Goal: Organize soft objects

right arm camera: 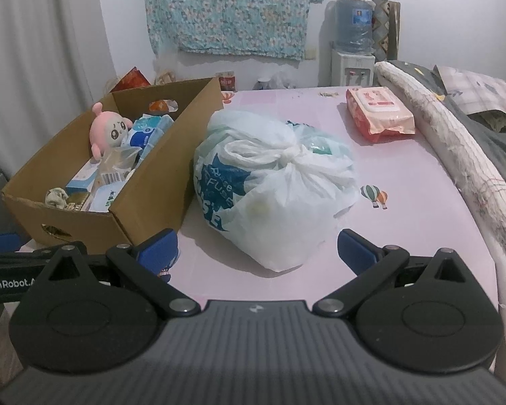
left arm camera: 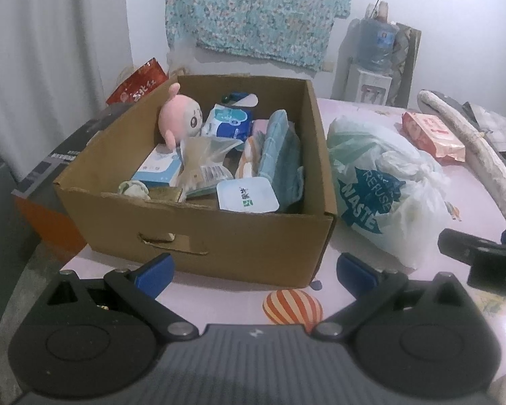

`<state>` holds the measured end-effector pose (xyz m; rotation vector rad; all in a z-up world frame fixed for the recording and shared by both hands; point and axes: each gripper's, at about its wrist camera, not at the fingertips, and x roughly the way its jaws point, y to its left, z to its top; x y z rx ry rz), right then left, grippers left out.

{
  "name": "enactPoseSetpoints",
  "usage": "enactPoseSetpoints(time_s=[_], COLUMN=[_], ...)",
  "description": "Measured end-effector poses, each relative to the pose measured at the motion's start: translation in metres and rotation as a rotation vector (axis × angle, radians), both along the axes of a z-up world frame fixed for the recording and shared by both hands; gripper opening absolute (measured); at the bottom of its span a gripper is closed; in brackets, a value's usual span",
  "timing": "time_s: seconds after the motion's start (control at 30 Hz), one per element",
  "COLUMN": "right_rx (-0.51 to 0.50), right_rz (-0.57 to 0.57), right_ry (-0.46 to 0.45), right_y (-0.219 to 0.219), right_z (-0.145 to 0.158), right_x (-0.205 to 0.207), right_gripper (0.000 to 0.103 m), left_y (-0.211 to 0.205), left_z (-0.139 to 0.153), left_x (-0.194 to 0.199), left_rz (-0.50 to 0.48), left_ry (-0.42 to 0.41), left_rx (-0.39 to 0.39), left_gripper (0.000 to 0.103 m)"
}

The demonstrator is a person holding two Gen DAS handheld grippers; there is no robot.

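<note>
A cardboard box (left arm camera: 253, 246) (right arm camera: 158, 182) stands on the pink table. Inside it are a pink plush toy (left arm camera: 180, 118) (right arm camera: 108, 131), a folded blue towel (left arm camera: 280, 155), tissue packs (left arm camera: 227, 123) and small cartons. A knotted white plastic bag (left arm camera: 384, 182) (right arm camera: 280, 182) with blue print lies just right of the box. A pink wet-wipes pack (left arm camera: 431, 136) (right arm camera: 379, 114) sits further back on the right. My left gripper (left arm camera: 254, 271) is open in front of the box, holding nothing. My right gripper (right arm camera: 256, 249) is open just short of the bag, also holding nothing.
A rolled whitish mat (right arm camera: 455, 148) (left arm camera: 472, 155) lies along the table's right edge beside dark bedding. A water dispenser (right arm camera: 352, 33) stands at the back wall under a hanging floral cloth (right arm camera: 229, 6). A red snack bag (left arm camera: 138, 82) sits behind the box.
</note>
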<state>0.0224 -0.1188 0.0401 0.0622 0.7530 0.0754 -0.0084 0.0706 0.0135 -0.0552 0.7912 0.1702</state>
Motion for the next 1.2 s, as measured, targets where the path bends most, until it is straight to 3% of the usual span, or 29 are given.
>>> enactPoseSetpoints(time_s=[0.7,1.2], right_rx=[-0.025,-0.046], right_rz=[0.077,0.101], right_ry=[0.040,0.048], right_y=[0.015,0.023], right_z=[0.001,0.000], right_x=[0.017,0.020], right_gripper=[0.102,0.102], left_y=[0.006,0.011], left_z=[0.004,0.005], left_x=[0.012,0.012], left_rz=[0.064,0.080], left_ry=[0.061,0.056], left_rx=[0.003,-0.008], left_gripper=[0.103,0.103])
